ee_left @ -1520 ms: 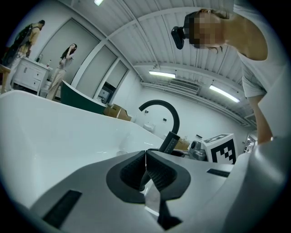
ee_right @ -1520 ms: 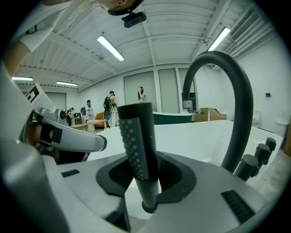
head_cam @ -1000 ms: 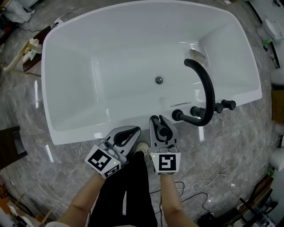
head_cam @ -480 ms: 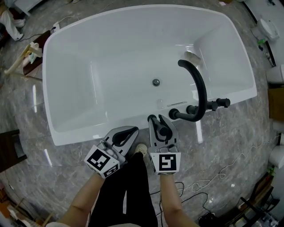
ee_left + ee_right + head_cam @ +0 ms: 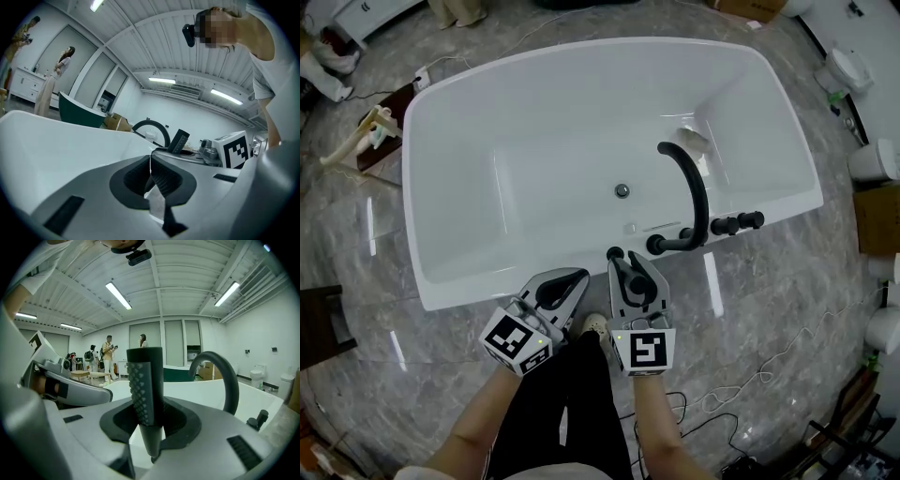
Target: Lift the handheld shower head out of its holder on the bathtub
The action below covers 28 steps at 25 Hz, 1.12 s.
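The handheld shower head (image 5: 146, 389), a black stick with a dimpled face, stands upright between the jaws of my right gripper (image 5: 151, 427), which is shut on it. In the head view the shower head (image 5: 622, 265) and right gripper (image 5: 630, 281) hang over the near rim of the white bathtub (image 5: 487, 277), left of the black arched faucet (image 5: 690, 195). My left gripper (image 5: 559, 289) is beside it on the left, shut and empty (image 5: 151, 173).
Black faucet handles (image 5: 737, 223) sit on the rim to the right. The arched faucet spout (image 5: 221, 375) rises close on the right of the held shower head. Cables (image 5: 741, 389) lie on the marble floor. People (image 5: 108, 357) stand in the background.
Both grippers have risen; the tub looks smaller and farther below. The shower head came up with the right gripper and stays in its jaws.
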### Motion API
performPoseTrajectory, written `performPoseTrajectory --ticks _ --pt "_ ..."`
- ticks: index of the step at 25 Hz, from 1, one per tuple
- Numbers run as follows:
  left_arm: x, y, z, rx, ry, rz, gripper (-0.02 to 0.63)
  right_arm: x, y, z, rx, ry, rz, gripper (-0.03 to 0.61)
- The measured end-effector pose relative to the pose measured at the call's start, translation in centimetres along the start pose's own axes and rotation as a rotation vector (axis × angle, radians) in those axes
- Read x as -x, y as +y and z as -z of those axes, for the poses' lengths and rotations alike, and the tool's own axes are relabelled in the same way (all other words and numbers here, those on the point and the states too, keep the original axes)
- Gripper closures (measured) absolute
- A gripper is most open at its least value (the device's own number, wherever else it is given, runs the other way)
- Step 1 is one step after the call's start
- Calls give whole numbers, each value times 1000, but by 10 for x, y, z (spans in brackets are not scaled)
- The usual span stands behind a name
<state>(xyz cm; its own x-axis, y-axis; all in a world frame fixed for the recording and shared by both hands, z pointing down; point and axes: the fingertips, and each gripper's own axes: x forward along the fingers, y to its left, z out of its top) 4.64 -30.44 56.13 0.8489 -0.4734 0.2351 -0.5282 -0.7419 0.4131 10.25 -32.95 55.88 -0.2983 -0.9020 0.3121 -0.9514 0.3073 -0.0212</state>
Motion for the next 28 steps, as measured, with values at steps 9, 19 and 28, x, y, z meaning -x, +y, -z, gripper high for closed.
performPoseTrajectory --ticks 9,19,28 --pt "12 -29 -40 -26 -15 12 601 29 -1 -53 14 -66 24 460" --pt "32 -54 -85 -48 -56 49 601 62 20 -106 33 -101 15 460" --pt "50 -74 -102 -84 -48 84 601 94 28 -143 5 -152 43 460"
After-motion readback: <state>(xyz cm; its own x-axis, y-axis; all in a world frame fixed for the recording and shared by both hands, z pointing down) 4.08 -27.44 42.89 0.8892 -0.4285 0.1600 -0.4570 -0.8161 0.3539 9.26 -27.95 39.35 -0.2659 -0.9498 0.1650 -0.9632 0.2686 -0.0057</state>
